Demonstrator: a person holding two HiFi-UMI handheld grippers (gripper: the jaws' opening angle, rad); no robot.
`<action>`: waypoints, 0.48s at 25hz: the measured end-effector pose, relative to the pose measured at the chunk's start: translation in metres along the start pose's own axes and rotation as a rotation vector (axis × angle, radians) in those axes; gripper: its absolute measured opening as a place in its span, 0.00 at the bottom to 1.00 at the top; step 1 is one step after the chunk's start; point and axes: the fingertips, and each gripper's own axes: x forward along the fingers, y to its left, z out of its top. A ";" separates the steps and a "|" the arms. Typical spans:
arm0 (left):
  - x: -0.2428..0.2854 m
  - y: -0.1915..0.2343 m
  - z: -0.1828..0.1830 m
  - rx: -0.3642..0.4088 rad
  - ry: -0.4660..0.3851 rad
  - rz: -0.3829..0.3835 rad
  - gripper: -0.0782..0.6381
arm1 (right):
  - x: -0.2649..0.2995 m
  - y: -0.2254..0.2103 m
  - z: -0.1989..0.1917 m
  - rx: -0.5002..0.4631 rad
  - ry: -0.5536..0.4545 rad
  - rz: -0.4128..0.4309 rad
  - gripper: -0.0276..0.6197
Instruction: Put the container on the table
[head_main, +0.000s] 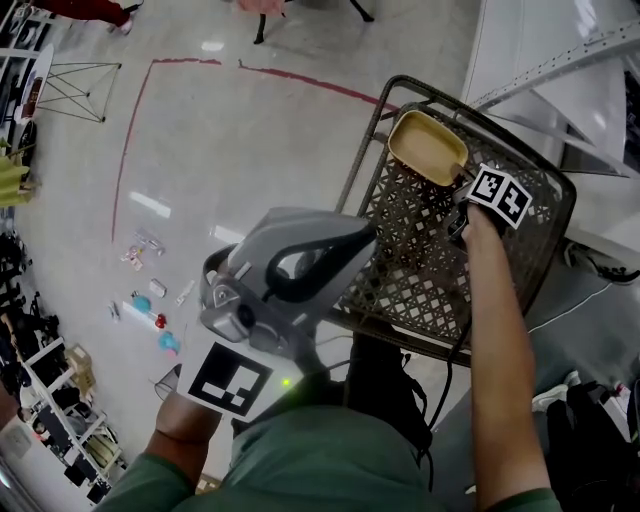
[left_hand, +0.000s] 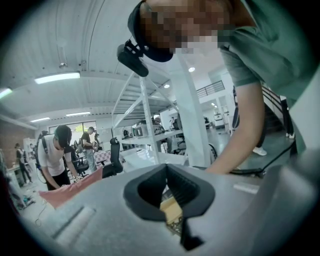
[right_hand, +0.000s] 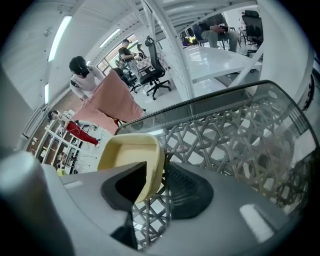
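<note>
1. Here, the yellow container (head_main: 427, 146) lay in the far corner of a dark mesh basket (head_main: 400, 262), close against the basket's rim and not on the white surface (head_main: 525, 35) that stood beyond it.
2. The right gripper (head_main: 466, 186) reached down into that corner, with its marker cube (head_main: 498, 195) above the person's right hand (head_main: 481, 228).
3. In the right gripper view, the jaws stood spread with the container's (right_hand: 127, 150) near wall between them. Mesh showed through a gap beside the right-hand jaw, so the wall was not pinched.
4. The basket's lattice (right_hand: 235, 140) filled the space behind the right gripper (right_hand: 159, 168).
5. The left gripper (head_main: 366, 234) hung lower in the head view, outside the basket's near side, pointing toward it.
6. Its jaws met at the tips and held nothing. In the left gripper view, a hollow behind the tips of the left gripper (left_hand: 166, 167) showed a patch of the container (left_hand: 170, 210).
7. A person in a white shirt (left_hand: 51, 155) bent over a pink cloth (left_hand: 70, 190) in the background.
</note>
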 end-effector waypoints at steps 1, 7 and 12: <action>-0.002 0.000 0.003 0.004 -0.002 -0.002 0.11 | -0.005 0.001 0.002 -0.006 -0.010 -0.006 0.27; -0.016 0.002 0.028 0.031 -0.027 -0.014 0.11 | -0.054 0.019 0.019 -0.021 -0.105 -0.002 0.32; -0.041 0.004 0.059 0.032 -0.059 -0.022 0.11 | -0.130 0.066 0.025 -0.037 -0.220 0.075 0.31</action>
